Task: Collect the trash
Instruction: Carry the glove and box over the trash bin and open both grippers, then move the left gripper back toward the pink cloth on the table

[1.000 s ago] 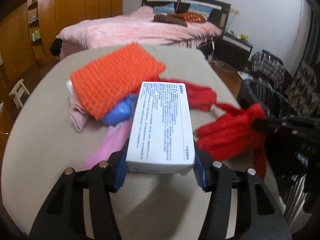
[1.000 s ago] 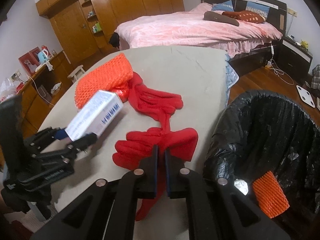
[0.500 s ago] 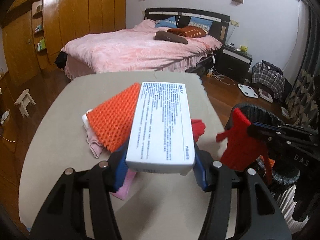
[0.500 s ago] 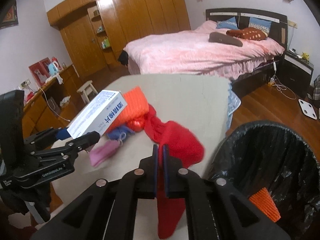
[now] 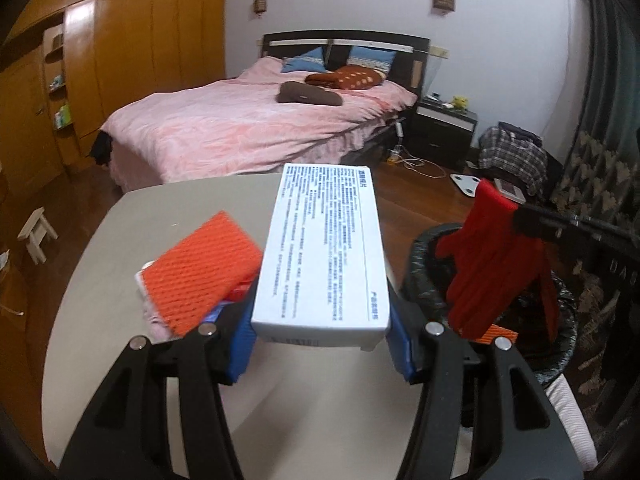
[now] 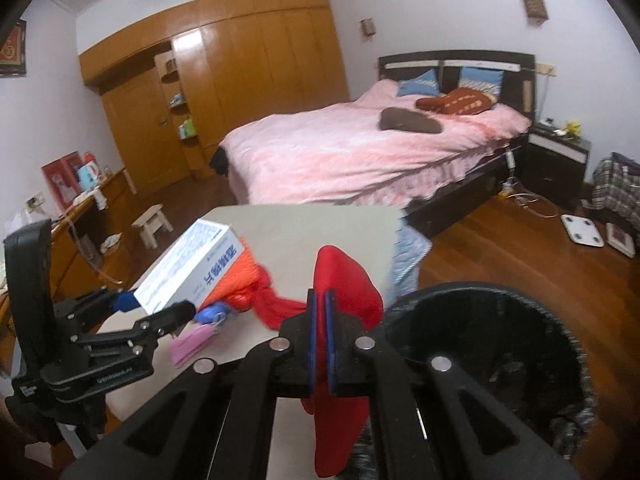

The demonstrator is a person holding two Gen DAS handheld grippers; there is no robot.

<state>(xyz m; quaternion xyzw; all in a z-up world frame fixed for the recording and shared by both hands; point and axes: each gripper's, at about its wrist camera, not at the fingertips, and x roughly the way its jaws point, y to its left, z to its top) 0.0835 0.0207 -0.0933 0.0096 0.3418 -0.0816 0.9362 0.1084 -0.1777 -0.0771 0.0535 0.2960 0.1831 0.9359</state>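
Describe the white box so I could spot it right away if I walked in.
Start at the beige table in front of the pink bed. Above its pile of orange and red scraps, the left gripper clamps the white box between blue pads. It is the only flat white carton there, covered in small printed text.

Bedroom, seen beyond the claw tips. Straight ahead: wide bed under a rumpled pink bedspread [image 5: 256, 128], dark wooden headboard [image 5: 344, 46] against the white wall. On the bedspread, a brown cushion [image 5: 310, 94], a rust-red dotted pillow [image 5: 346, 78] behind it, two blue pillows at the headboard. Right of the bed: low black nightstand [image 5: 446, 130]; further right, a plaid checked bundle [image 5: 510, 156]. White bathroom scale [image 6: 581, 230] lies flat on the reddish wood floor [image 6: 500, 248]. Far left of the claw: tall orange-brown wooden wardrobe [image 6: 240, 68], small white wooden stool [image 6: 154, 224] on the floor.
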